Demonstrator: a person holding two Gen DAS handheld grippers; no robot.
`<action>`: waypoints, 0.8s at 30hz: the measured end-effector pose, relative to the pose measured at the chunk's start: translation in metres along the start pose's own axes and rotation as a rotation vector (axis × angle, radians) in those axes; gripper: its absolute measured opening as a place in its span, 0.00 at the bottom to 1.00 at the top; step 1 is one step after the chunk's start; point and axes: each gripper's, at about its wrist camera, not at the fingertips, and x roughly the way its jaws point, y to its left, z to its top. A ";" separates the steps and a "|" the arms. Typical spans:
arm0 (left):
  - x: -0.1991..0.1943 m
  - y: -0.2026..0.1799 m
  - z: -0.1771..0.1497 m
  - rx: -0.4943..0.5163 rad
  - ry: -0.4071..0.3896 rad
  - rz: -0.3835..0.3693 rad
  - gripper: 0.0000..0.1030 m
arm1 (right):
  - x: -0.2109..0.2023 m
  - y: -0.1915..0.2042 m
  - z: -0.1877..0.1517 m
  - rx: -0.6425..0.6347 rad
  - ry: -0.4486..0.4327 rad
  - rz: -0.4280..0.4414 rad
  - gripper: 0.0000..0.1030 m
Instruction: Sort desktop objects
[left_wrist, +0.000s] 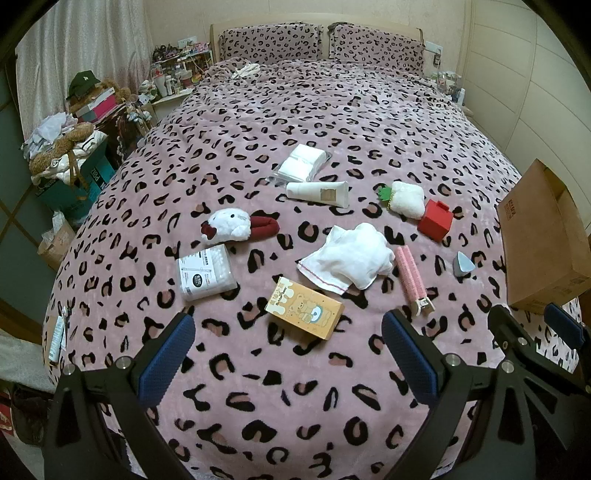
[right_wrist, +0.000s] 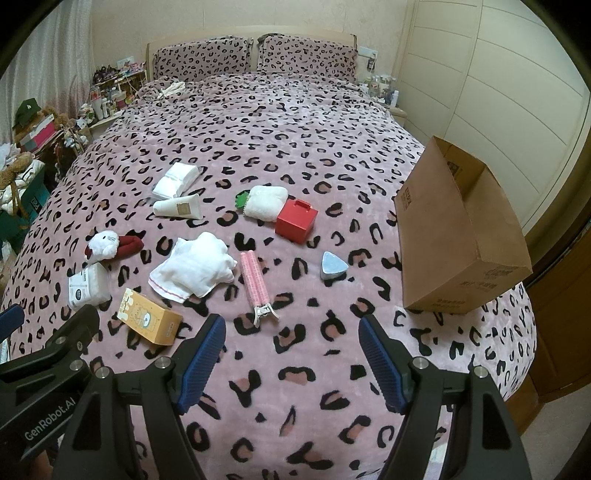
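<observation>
**A:** So how far along is the sorting? Looks like nothing's happened yet.

**B:** Pretty much. Everything's lying loose on the bed (right_wrist: 332, 140): orange carton (right_wrist: 153, 319), cotton swab box (right_wrist: 86, 288), white cloth (right_wrist: 194, 269), pink hair clip (right_wrist: 255, 286), blue triangular thing (right_wrist: 332, 266), red box (right_wrist: 296, 220), white plush with green leaves (right_wrist: 264, 201), tube (right_wrist: 179, 208), packet of pads (right_wrist: 175, 179) and the white cat plush (right_wrist: 105, 245). The cardboard box (right_wrist: 461, 236) sits at the right edge of the bed, open, and what I can see of the inside looks empty, though I can't see the bottom.

**A:** Grippers doing anything?

**B:** Nope. Left gripper (left_wrist: 288, 354) and right gripper (right_wrist: 291, 354) both hover over the near end of the bed, jaws spread wide, nothing between them. The orange carton is nearest the left one, the hair clip nearest the right.

**A:** So all ten items left.

**B:** Yeah, I'd say it's at the very start.
</observation>
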 end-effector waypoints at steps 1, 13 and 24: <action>0.000 0.000 0.000 0.000 0.000 0.001 0.99 | 0.000 0.000 0.000 0.000 0.000 0.000 0.74; -0.001 -0.002 0.001 0.003 0.000 -0.004 0.99 | 0.000 -0.002 -0.001 0.002 0.001 0.000 0.74; -0.003 -0.002 0.001 0.000 0.002 -0.006 0.99 | -0.002 -0.001 0.001 0.004 -0.001 0.001 0.74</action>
